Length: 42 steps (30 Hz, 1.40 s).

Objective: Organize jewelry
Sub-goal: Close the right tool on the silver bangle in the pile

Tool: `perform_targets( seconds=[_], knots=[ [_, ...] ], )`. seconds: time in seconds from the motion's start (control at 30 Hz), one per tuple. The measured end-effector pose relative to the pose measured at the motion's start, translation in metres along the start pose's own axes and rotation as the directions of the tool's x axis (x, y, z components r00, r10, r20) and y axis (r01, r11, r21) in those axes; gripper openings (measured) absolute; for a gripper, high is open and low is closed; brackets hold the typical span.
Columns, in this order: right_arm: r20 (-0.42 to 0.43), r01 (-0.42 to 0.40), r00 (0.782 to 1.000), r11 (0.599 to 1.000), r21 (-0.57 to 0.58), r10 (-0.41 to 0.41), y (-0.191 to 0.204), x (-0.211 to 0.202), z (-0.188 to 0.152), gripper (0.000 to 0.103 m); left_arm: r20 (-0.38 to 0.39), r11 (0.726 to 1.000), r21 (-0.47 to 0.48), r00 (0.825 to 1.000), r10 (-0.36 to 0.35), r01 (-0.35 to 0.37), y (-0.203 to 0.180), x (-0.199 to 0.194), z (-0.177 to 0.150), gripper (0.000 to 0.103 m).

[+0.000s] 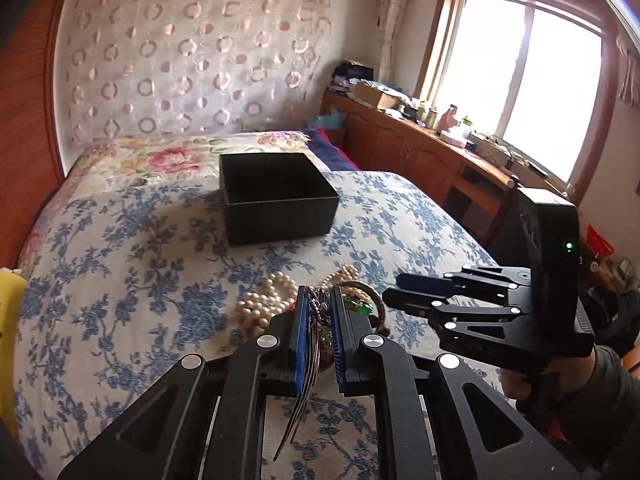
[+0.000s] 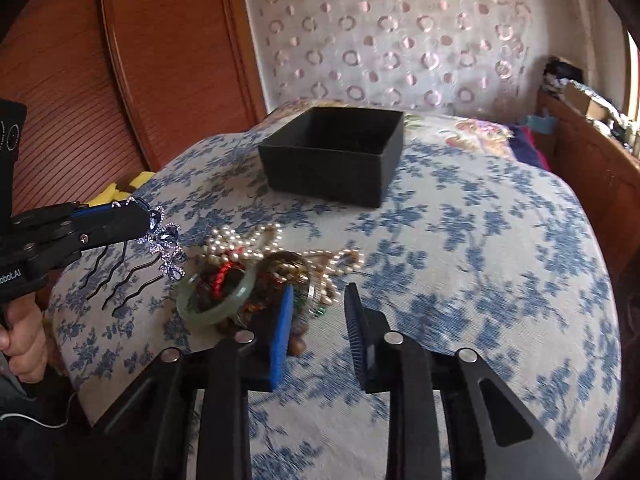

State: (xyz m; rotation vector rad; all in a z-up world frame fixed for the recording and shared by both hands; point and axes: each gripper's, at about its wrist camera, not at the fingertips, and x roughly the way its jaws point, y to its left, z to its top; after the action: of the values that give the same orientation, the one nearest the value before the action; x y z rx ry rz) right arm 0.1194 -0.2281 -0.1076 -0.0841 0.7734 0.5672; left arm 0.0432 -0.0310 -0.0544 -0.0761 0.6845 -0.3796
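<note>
My left gripper [image 1: 318,300] is shut on a hair comb [image 1: 316,320] with blue crystal flowers, its dark wavy prongs hanging down. The right wrist view shows that comb [image 2: 164,240] lifted above the bedspread, left of the jewelry pile [image 2: 256,272]. The pile holds pearl strands [image 2: 236,246], a green jade bangle [image 2: 208,310] and a red cord. My right gripper [image 2: 319,291] hovers at the pile's right edge, jaws apart with nothing pressed between the pads. An open black box [image 2: 332,176] stands farther back on the bed; its inside is too dark to read.
The blue floral bedspread [image 2: 480,260] covers the bed, with a wooden panel [image 2: 140,80] to the left. A wooden desk [image 1: 420,148] with clutter runs under the window. Something yellow [image 1: 10,300] lies at the bed's left edge. A hand [image 2: 24,344] grips the left gripper's handle.
</note>
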Motion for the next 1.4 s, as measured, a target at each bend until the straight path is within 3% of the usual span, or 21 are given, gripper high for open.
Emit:
perform_targets(
  seconds=[0.1,0.3,0.5,0.9,1.17,1.4],
  knots=[
    [-0.017,-0.015,1.0,1.0,-0.002,0.015,0.003,0.008,0.004,0.026,0.004,1.0,-0.004,1.0,0.012,-0.012,0.005,-0.001,0.001,0.01],
    [-0.067,-0.028,0.997,0.999,0.017,0.029,-0.002,0.017,0.004,0.012,-0.001,1.0,-0.018,1.0,0.013,-0.013,0.01,-0.001,-0.003,0.01],
    [-0.056,-0.033,0.998,0.999,-0.035,0.031,0.003,0.007,0.007,0.005,-0.007,1.0,-0.018,1.0,0.015,-0.016,0.009,0.001,-0.008,0.01],
    [-0.035,0.029,0.999,0.979,-0.2,-0.036,0.017,-0.02,0.015,0.004,-0.019,1.0,-0.019,1.0,0.014,-0.014,0.008,0.005,-0.013,0.01],
    [-0.043,0.066,0.996,0.953,-0.296,-0.082,0.019,-0.027,0.016,0.0,-0.069,1.0,-0.003,0.998,0.012,-0.012,0.005,0.023,-0.02,0.01],
    [-0.045,0.068,0.995,0.957,-0.283,-0.084,0.013,-0.028,0.019,0.0,-0.072,1.0,0.0,0.997,0.018,-0.018,0.005,0.025,-0.02,0.01]
  ],
)
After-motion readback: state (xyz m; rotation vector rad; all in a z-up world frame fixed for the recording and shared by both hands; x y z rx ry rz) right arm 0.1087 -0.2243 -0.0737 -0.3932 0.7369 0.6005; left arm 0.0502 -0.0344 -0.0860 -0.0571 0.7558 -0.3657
